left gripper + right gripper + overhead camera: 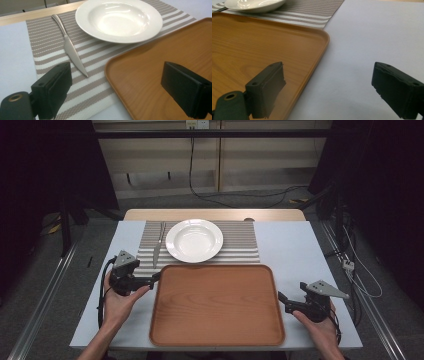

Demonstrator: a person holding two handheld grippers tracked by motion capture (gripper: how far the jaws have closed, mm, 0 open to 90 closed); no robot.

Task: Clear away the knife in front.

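your two hands come in over the near edge of the surface, each around a hand-held gripper. your left hand holds the left hand-held gripper near the left edge, its jaws pointing right at the far left corner of the wooden tray; in the left gripper view the left hand-held gripper has its jaws spread wide with nothing between them, one over the striped placemat and one over the tray. your right hand holds the right hand-held gripper near the right edge, jaws pointing left at the tray's right rim. in the right gripper view the right hand-held gripper is also wide apart and holds nothing, one jaw above the tray, the other above bare surface.

the tray lies empty at the middle of the near edge, its long side running left to right. beyond it, toward the far edge, the placemat lies flat, the tray's far rim at or over its near edge. a white deep plate sits at the middle of the placemat, empty. a table knife lies on the placemat just left of the plate, apart from it, its blade tip toward you; in the left gripper view the knife lies beside the plate.
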